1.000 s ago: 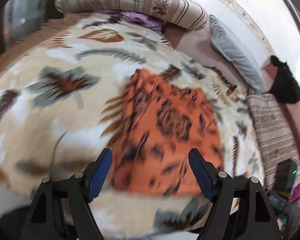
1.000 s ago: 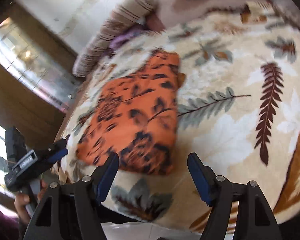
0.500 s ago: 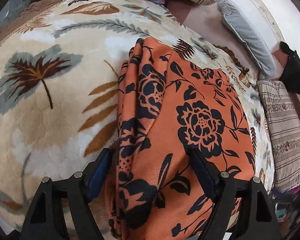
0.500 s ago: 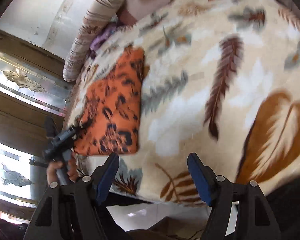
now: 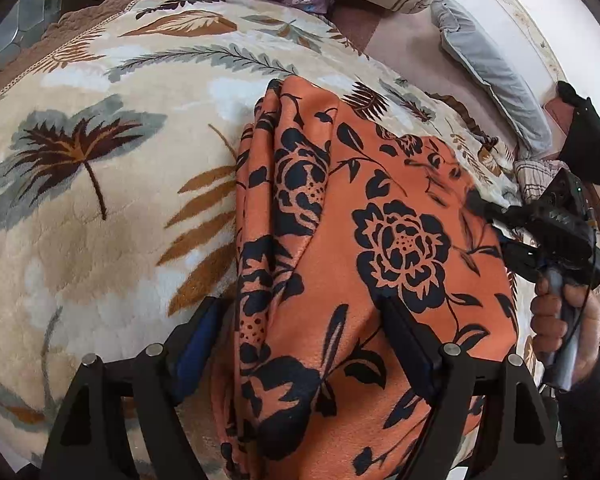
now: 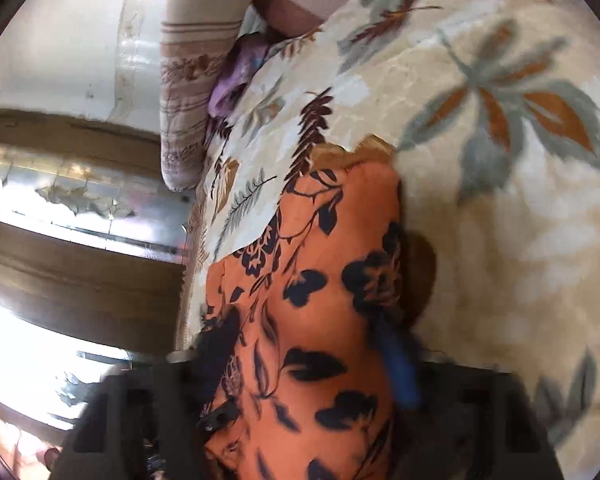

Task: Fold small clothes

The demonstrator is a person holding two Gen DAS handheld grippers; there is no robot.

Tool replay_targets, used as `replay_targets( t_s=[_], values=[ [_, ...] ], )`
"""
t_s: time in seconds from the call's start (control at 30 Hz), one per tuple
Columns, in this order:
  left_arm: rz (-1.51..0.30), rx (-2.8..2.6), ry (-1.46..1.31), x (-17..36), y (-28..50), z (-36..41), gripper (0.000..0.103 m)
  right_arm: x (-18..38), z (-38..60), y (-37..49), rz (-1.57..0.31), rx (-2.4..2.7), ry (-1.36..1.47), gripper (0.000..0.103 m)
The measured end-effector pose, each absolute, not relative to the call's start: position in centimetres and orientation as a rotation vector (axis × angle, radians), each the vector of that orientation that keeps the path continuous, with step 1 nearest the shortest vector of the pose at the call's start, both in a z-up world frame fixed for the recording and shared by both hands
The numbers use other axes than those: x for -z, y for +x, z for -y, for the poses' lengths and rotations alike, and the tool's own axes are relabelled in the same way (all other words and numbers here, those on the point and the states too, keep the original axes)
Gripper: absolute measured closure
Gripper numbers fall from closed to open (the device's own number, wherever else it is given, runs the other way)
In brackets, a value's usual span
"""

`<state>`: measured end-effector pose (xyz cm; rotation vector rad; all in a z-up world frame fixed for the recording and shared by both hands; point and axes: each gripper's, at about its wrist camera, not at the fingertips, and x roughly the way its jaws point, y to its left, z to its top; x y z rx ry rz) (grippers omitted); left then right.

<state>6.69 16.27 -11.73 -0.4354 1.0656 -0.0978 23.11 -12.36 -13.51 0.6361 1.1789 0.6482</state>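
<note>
Left wrist view: the left tongs (image 5: 300,344) stand wide, straddling the near edge of the orange cloth garment with a black flower print (image 5: 364,264); the left pad lies just off its bunched edge, the right pad rests against the fabric, and nothing is pinched. The garment lies on the cream plush bed blanket with a leaf pattern (image 5: 100,208), already folded into a narrow, layered shape running away from the tongs. Off to the right, the right tongs (image 5: 496,236) meet the garment's far side edge, carried by the person's hand (image 5: 560,320).

Right wrist view: blurred. The right tongs (image 6: 312,364) have just been closing, with the orange fabric between their pads; whether they already press on it I cannot tell.

Judgement: the early folds look done; one more fold and smoothing likely remain.
</note>
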Motion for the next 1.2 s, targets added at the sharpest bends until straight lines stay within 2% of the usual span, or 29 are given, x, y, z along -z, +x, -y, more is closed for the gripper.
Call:
replay_targets(
  t_s=[0.13,0.2,0.27,0.3,0.37,0.47,0.5,0.53,0.57,0.63,0.73,0.8,0.83,0.87,0.93,1.07,1.2],
  values=[
    [-1.059,0.084,-0.42,11.7,6.6,-15.9,0.019,12.0,11.3,22.2,-1.125,-0.604,0.487,0.074],
    [-1.067,0.072,-0.44,11.1,6.2,-16.3,0.019,11.8,11.8,21.4,-1.121,-0.58,0.504,0.066],
    [-1.043,0.046,-0.475,10.0,5.1,-17.1,0.02,11.2,13.2,19.7,-1.091,-0.559,0.566,0.025],
    [-1.013,0.046,-0.478,9.2,4.0,-17.4,0.02,10.7,13.8,18.7,-1.064,-0.547,0.581,0.022],
    [-0.99,0.041,-0.479,8.5,1.8,-17.8,0.02,10.4,14.7,16.3,-1.059,-0.517,0.586,0.022],
    [-1.071,0.003,-0.498,10.3,0.0,-17.9,0.02,11.3,15.3,12.5,-1.109,-0.55,0.635,0.022],
    [-1.113,-0.013,-0.512,11.7,-0.6,-17.8,0.02,11.7,15.1,11.4,-1.125,-0.553,0.608,0.025],
    [-1.11,-0.023,-0.514,12.0,-1.1,-17.7,0.02,12.0,14.6,10.5,-1.134,-0.557,0.547,0.037],
    [-1.086,-0.046,-0.5,11.4,-1.9,-17.3,0.02,12.3,14.0,9.9,-1.152,-0.553,0.468,0.044],
    [-1.054,-0.054,-0.525,10.3,-3.3,-16.9,0.021,11.7,13.7,9.3,-1.154,-0.536,0.416,0.044],
    [-0.975,-0.07,-0.508,8.9,-6.0,-15.4,0.021,7.2,13.1,9.7,-1.049,-0.479,0.316,0.041],
    [-0.956,-0.049,-0.478,8.3,-7.0,-14.3,0.021,3.8,11.2,11.2,-1.01,-0.565,0.356,0.034],
    [-0.947,-0.034,-0.468,8.0,-7.2,-14.1,0.021,3.0,9.9,12.0,-1.022,-0.62,0.378,0.027],
    [-0.927,-0.009,-0.451,7.4,-7.6,-13.7,0.021,2.5,6.8,14.0,-1.094,-0.749,0.437,0.022],
    [-0.906,0.013,-0.425,6.9,-8.2,-13.5,0.021,3.1,0.7,17.5,-1.272,-0.921,0.519,0.02],
    [-0.897,0.024,-0.436,6.9,-9.1,-14.6,0.021,4.6,-10.6,22.6,-1.455,-0.872,0.373,0.02],
    [-0.905,0.007,-0.498,7.6,-9.5,-16.9,0.021,7.6,-16.1,24.2,-1.566,-0.717,0.192,0.021]
  ],
)
